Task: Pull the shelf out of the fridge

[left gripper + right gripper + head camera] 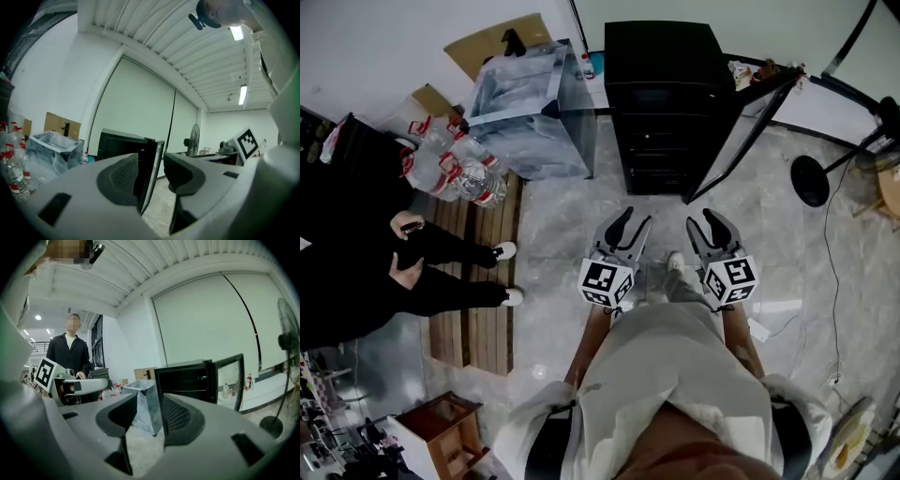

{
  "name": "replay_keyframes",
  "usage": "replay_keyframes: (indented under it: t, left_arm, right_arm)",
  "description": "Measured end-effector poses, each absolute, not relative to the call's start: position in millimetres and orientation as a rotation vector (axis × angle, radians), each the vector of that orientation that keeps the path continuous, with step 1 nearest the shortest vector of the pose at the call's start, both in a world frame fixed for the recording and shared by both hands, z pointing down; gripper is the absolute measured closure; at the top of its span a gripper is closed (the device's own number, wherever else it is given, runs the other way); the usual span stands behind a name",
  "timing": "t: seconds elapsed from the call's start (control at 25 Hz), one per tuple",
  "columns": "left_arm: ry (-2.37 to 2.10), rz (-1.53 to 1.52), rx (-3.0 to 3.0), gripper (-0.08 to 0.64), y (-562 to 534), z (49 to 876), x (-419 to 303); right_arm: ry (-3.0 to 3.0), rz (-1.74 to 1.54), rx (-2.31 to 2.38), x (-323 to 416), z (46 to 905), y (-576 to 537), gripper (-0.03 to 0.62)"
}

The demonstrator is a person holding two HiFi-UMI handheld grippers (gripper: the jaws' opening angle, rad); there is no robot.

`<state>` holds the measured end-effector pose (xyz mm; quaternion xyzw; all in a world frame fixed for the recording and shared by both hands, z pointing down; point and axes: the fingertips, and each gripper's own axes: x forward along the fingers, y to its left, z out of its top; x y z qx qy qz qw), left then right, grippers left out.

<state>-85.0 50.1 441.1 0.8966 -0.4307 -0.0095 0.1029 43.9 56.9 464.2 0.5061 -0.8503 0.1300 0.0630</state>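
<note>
While both tools are held out in front of the person's body, the task's thing lies straight ahead and well apart from them: a small black box-shaped fridge (661,103) stands against the far wall with its mouth facing the person. Its glass-paned door (741,131) is swung wide on the right side, and the door's free edge reaches out toward the person.

The left gripper (633,225), grey with a marker cube, has its jaws partly spread and nothing between the pads – only the distant fridge and door edge show through the gap. The right gripper (705,223), of the same make, is likewise parted and empty.

Inside the dark cavity, a thin pale wire shelf (187,390) shows only as a faint level line; its fine detail is too small to read. Its long axis runs side to side across the opening, so I judge it would slide out toward the person.

Both grippers stand about equally far from the opening, side by side. The left one lines up with the clear left half, while the right one sits near the door's outer edge – likely the tighter lane. The reach has yet to close the gap, so the approach seems early.

A translucent plastic-lined bin (530,103) stands left of the fridge.
</note>
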Motion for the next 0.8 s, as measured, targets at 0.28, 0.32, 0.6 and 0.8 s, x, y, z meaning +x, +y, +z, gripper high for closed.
replay_keyframes:
  t: [0.28, 0.32, 0.6, 0.8]
  left_arm:
    - [-1.327, -0.028, 2.589, 0.385, 3.6, 444.3, -66.2]
    - [-1.337, -0.028, 2.58, 0.385, -2.9, 444.8, -63.4]
    - [-1.404, -0.034, 2.522, 0.385, -46.1, 450.1, -45.3]
    - [-1.443, -0.049, 2.478, 0.385, -72.2, 450.3, -30.9]
  right_arm:
    - [-2.601, 0.437, 1.454, 62.9, 468.9, 4.0, 0.42]
    - [-2.605, 0.442, 1.441, 65.6, 469.6, -3.2, 0.422]
    - [-2.638, 0.463, 1.35, 82.8, 474.3, -51.5, 0.42]
    - [-2.658, 0.492, 1.294, 98.1, 475.7, -79.7, 0.42]
